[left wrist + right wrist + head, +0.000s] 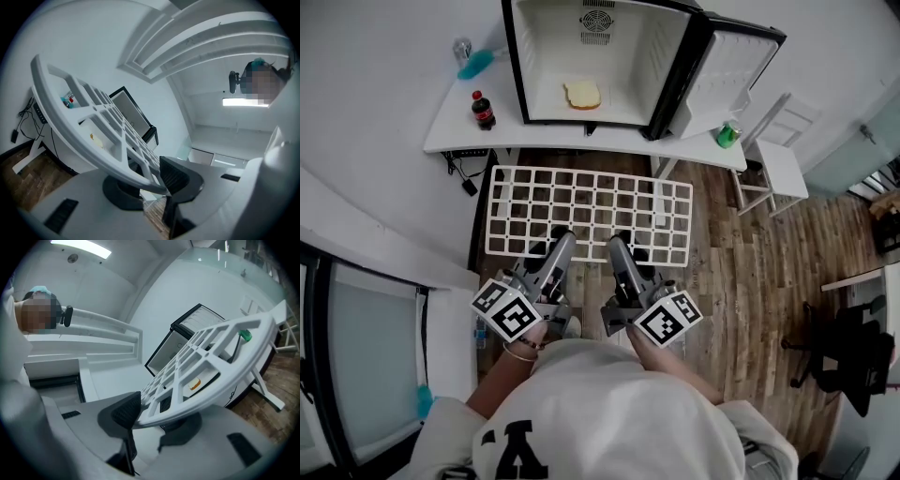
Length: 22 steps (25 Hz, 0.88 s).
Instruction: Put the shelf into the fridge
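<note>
A white grid shelf (pixel 589 214) hangs level in the air in front of the table, below the open mini fridge (pixel 595 61). My left gripper (pixel 553 246) is shut on the shelf's near rim left of the middle, and my right gripper (pixel 621 249) is shut on the same rim beside it. In the left gripper view the shelf (pixel 96 136) runs between the dark pads (pixel 174 174). The right gripper view shows the shelf (pixel 201 376) clamped at its edge by the pads (pixel 125 412). The fridge door (pixel 722 70) stands open to the right. A slice of bread (pixel 582 94) lies on the fridge floor.
The fridge stands on a white table (pixel 455 127) with a cola bottle (pixel 482 110), a can (pixel 462 48) and a teal brush (pixel 475 64) at its left and a green object (pixel 727 134) at its right. A white chair (pixel 773 159) stands right of the table. A black office chair (pixel 853 352) is at the right.
</note>
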Each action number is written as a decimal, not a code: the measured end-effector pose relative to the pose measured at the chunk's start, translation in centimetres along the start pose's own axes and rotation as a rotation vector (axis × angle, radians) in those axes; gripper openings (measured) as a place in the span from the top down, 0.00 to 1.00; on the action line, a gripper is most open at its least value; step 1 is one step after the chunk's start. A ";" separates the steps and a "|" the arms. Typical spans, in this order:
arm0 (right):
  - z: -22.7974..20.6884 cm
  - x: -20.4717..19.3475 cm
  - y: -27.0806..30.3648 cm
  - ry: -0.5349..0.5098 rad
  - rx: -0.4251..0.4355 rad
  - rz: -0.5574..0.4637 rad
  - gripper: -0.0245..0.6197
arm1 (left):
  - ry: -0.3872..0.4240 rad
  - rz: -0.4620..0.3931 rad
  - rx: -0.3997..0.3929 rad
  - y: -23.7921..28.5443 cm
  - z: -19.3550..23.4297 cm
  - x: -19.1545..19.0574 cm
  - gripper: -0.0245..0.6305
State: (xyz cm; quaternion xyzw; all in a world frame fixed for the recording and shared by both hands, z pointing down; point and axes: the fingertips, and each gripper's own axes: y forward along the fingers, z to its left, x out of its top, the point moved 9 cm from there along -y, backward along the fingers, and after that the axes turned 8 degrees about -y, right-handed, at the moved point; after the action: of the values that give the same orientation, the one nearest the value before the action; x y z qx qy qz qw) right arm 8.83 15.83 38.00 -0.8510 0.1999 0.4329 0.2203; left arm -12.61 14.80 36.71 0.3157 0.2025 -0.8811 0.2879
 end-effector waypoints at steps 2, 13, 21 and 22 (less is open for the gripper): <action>-0.3 -0.4 1.5 0.004 -0.012 -0.008 0.76 | 0.000 0.011 -0.008 0.7 1.4 1.1 0.82; -1.9 -1.4 5.6 0.010 -0.070 -0.008 0.76 | -0.035 0.047 -0.025 3.3 5.6 3.3 0.82; -1.8 -1.4 7.7 0.009 -0.055 -0.007 0.76 | -0.036 0.028 -0.031 3.8 6.7 4.9 0.82; -2.0 -1.4 7.7 0.012 -0.061 -0.009 0.76 | -0.039 0.036 -0.034 4.0 6.8 4.8 0.82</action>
State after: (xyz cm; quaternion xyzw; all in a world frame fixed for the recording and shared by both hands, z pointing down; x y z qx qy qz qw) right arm 5.24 8.59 38.69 -0.8608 0.1838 0.4326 0.1950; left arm -16.14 6.32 37.62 0.2973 0.2062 -0.8781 0.3131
